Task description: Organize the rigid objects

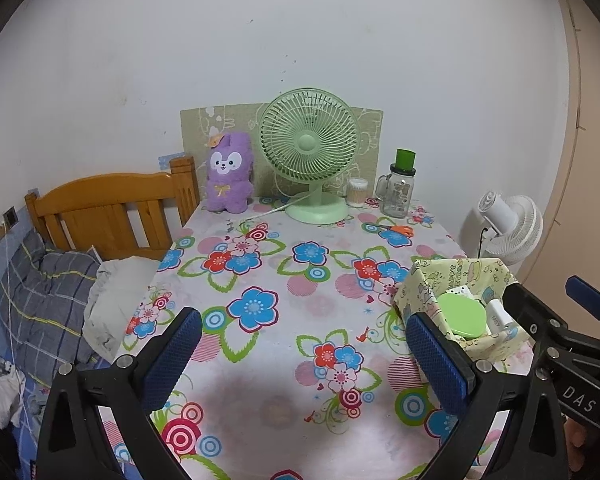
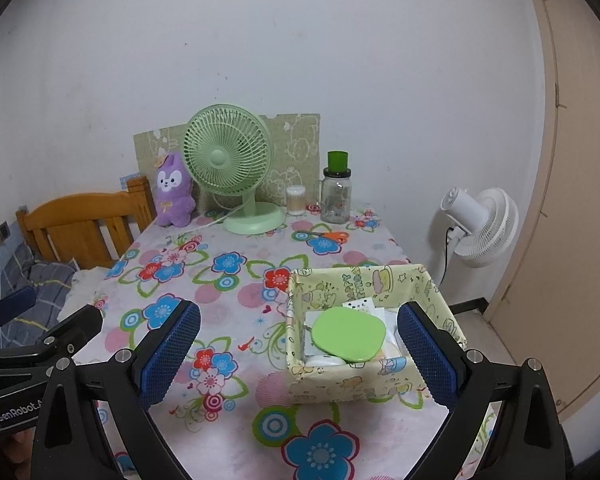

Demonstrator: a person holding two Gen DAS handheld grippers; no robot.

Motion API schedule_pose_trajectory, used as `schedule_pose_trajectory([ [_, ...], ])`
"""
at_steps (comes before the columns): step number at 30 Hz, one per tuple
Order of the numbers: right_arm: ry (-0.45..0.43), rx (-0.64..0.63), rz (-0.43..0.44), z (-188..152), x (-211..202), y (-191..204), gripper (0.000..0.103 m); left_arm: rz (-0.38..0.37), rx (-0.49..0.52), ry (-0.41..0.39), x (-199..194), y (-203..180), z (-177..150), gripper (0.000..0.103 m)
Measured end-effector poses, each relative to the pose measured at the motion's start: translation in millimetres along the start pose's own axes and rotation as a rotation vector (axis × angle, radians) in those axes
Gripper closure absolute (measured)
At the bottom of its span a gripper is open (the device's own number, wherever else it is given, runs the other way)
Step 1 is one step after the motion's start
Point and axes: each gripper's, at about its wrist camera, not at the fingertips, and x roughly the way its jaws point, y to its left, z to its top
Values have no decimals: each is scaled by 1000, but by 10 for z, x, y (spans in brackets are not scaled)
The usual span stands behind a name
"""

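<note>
From the left wrist camera, the left gripper [image 1: 300, 354] hangs over the near middle of a table [image 1: 284, 280] draped in a glossy floral cloth, its blue mesh-textured pads wide apart with only cloth between them. At the near right stands a square fabric storage basket [image 1: 424, 280] with soft, cartoon-printed walls. Inside it lie a smooth green rounded-square lid [image 1: 462, 316], a white dotted card [image 1: 458, 291] and a small white block [image 1: 500, 314]. The right gripper [image 1: 560, 312] shows as a black frame just beside the basket's right wall. Along the far edge stand a purple plush bunny [image 1: 228, 174], a pale green desk fan [image 1: 310, 152] with a round grille, a clear tub of cotton swabs [image 1: 358, 192] and a glass mason jar [image 1: 398, 190] with a green cap. Orange-handled scissors [image 1: 396, 229] lie flat near the jar. A wooden headboard [image 1: 112, 208] and plaid bedding [image 1: 40, 296] sit against the table's left edge; the middle of the cloth is open.

From the right wrist camera, the right gripper [image 2: 298, 354] is spread wide and grips nothing; the basket [image 2: 340, 388] lies between its pads, nearer the right one, whose tip overlaps the basket's right wall in this view. The green lid [image 2: 350, 338] rests tilted on white items, with a white rounded object [image 2: 324, 360] under its near edge. The left gripper [image 2: 52, 336] sits off the near left edge. A white floor fan [image 2: 484, 224] stands beyond the table's right edge, near a beige door [image 2: 580, 200].
</note>
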Motion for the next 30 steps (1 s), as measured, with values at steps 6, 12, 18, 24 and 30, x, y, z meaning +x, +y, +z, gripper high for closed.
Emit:
schedule_pose_trajectory([
  [6, -3, 3, -4, 13, 0, -13, 3, -6, 5, -3, -14, -8, -1, 0],
  [12, -2, 5, -8, 8, 0, -15, 3, -2, 5, -7, -19, -11, 0, 0],
  [18, -2, 5, -10, 8, 4, -21, 3, -3, 4, -15, -37, -7, 1, 0],
  [24, -1, 5, -12, 8, 5, -27, 3, 5, 4, -32, -46, 5, 7, 0],
  [30, 1, 1, -18, 10, 16, -34, 3, 12, 9, -33, -36, 26, 7, 0],
])
